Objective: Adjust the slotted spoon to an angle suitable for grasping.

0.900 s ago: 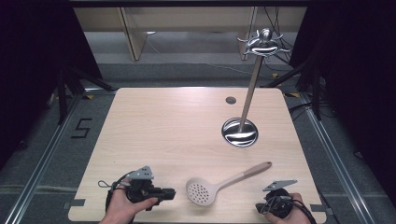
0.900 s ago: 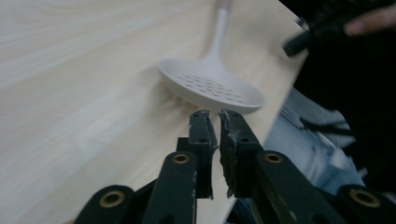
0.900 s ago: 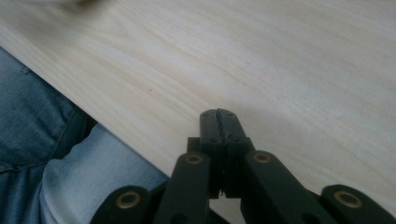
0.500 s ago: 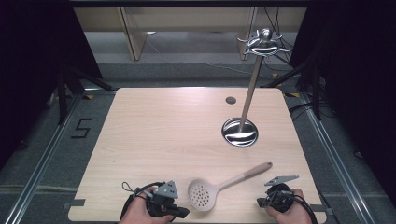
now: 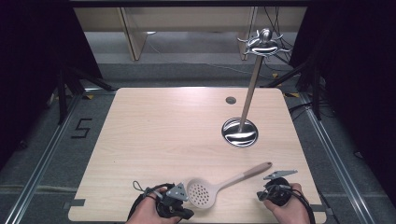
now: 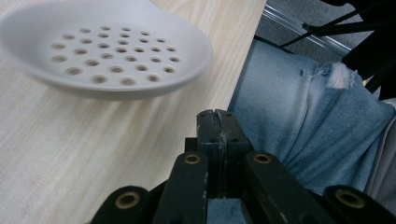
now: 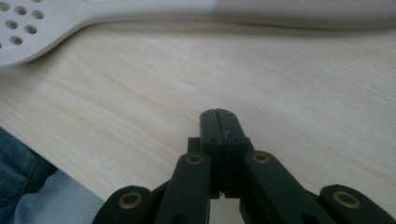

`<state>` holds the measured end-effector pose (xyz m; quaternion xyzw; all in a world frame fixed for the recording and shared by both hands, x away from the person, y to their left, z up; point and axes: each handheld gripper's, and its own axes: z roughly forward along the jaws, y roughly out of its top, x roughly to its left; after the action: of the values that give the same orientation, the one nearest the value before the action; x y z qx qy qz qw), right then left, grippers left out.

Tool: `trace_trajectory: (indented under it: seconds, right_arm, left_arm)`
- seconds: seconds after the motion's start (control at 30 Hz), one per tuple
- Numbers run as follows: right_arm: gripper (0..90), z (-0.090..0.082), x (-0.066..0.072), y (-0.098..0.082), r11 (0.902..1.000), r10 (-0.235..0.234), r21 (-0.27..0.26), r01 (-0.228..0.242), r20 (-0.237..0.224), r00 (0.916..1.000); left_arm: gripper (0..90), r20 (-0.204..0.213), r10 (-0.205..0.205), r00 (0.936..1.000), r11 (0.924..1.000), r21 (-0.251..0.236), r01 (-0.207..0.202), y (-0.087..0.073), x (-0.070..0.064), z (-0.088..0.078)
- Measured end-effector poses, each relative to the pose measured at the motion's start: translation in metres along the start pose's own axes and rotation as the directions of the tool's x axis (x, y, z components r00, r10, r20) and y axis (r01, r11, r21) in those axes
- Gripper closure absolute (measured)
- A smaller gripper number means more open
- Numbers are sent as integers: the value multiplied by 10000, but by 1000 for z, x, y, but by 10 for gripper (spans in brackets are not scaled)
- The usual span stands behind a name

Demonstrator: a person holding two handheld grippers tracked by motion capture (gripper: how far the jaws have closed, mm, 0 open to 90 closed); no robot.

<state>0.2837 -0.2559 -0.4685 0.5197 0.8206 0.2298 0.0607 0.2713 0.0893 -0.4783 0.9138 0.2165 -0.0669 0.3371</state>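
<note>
The pale slotted spoon with a wooden handle [image 5: 218,185] lies unmoved near the front edge of the light wooden tabletop [image 5: 177,130]. The left tool [image 6: 218,125], jaws pressed together and empty, has slid rightward since earlier and now sits just beside the spoon's perforated bowl. The right tool [image 7: 218,122], likewise closed on nothing, has barely shifted by the handle's end.

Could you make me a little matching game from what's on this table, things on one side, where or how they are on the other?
Things:
1. slotted spoon
2. metal stand
3. left gripper
4. small round hole

Descriptions:
A. upright, right of the table's middle, with hooks on top
B. jaws shut, empty, beside the spoon's bowl
C. lying flat near the front edge, bowl to the left
D. in the tabletop near the far edge

Pairs: 1-C, 2-A, 3-B, 4-D
</note>
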Motion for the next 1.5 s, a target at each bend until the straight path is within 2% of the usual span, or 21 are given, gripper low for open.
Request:
trace_trajectory:
  seconds: [0.23, 0.33, 0.37, 0.4, 0.57, 0.63, 0.67, 0.7, 0.8, 0.87, 0.9, 0.97, 1.0, 1.03, 1.07, 1.2, 1.23, 1.3, 1.43, 1.47, 1.5]
  right_arm:
    - [900, -2, -23, 8, 9960, 801, -417, -787, 320, 9963]
    - [900, -2, -31, 19, 9889, 1444, -441, -1418, 610, 9876]
    - [898, 1, -33, 27, 9706, 2372, -605, -2329, 762, 9685]
    - [884, 1, -40, 31, 9768, 2109, -563, -2068, 790, 9743]
    - [757, 11, -48, 49, 9561, 2903, -686, -2850, 869, 9530]
    - [667, 14, -47, 57, 9234, 3822, -693, -3775, 749, 9210]
    - [622, 16, -49, 58, 9211, 3875, -700, -3830, 679, 9194]
    - [585, 16, -45, 63, 8850, 4656, -258, -4649, 558, 8833]
    - [509, 18, -46, 67, 8740, 4856, -54, -4858, 411, 8732]
    - [443, 20, -48, 70, 8555, 5164, 96, -5178, 585, 8543]
    - [422, 20, -45, 72, 8166, 5747, 175, -5769, 677, 8155]
    - [384, 23, -50, 73, 8116, 5801, 237, -5837, 851, 8101]
    - [380, 24, -55, 71, 8334, 5483, 256, -5521, 881, 8317]
    - [373, 25, -53, 74, 7986, 5975, 218, -6014, 903, 7967]
    - [369, 25, -57, 73, 8197, 5683, 213, -5724, 953, 8173]
    - [348, 26, -57, 80, 7717, 6319, 204, -6356, 881, 7700]
    - [348, 27, -60, 80, 7858, 6147, 171, -6182, 890, 7837]
    - [348, 28, -61, 86, 7378, 6675, 554, -6727, 880, 7394]
    - [336, 29, -60, 88, 7414, 6629, 475, -6694, 1029, 7416]
    - [334, 29, -62, 89, 7752, 6189, 588, -6290, 1292, 7748]
    - [334, 29, -62, 89, 7752, 6189, 588, -6290, 1292, 7748]
  left_arm:
    - [887, -128, -122, 9998, 9999, 5, 123, -9, 3, -6]
    - [885, -221, -229, 9995, 9997, -52, 227, -13, 6, -10]
    - [881, -329, -471, 9984, 9989, -65, 469, -16, 8, -15]
    - [877, -332, -408, 9986, 9991, -136, 403, -17, 10, -16]
    - [857, -272, -820, 9963, 9957, -454, 807, -21, 15, -21]
    - [848, -259, -679, 9974, 9966, -491, 665, -21, 16, -22]
    - [842, -331, -839, 9959, 9953, -519, 821, -22, 16, -24]
    - [835, -277, -886, 9957, 9948, -520, 871, -23, 17, -25]
    - [824, -328, -866, 9957, 9951, -507, 849, -24, 18, -27]
    - [817, -391, -868, 9955, 9953, -465, 850, -26, 20, -28]
    - [815, -398, -921, 9950, 9945, -540, 899, -27, 20, -29]
    - [810, -436, -1069, 9933, 9925, -647, 1040, -28, 20, -31]
    - [807, -423, -1098, 9931, 9922, -642, 1069, -29, 21, -32]
    - [804, -467, -1132, 9925, 9916, -686, 1099, -29, 21, -33]
    - [801, -426, -1077, 9933, 9922, -683, 1047, -30, 22, -34]
    - [788, -492, -1303, 9902, 9893, -724, 1266, -34, 24, -37]
    - [786, -439, -1327, 9902, 9891, -696, 1295, -34, 25, -37]
    - [784, -518, -1434, 9883, 9871, -789, 1391, -35, 24, -37]
    - [781, -419, -1399, 9893, 9873, -823, 1361, -34, 24, -36]
    - [776, -439, -1244, 9913, 9901, -714, 1211, -34, 26, -37]
    - [776, -435, -1245, 9913, 9900, -729, 1211, -34, 26, -37]
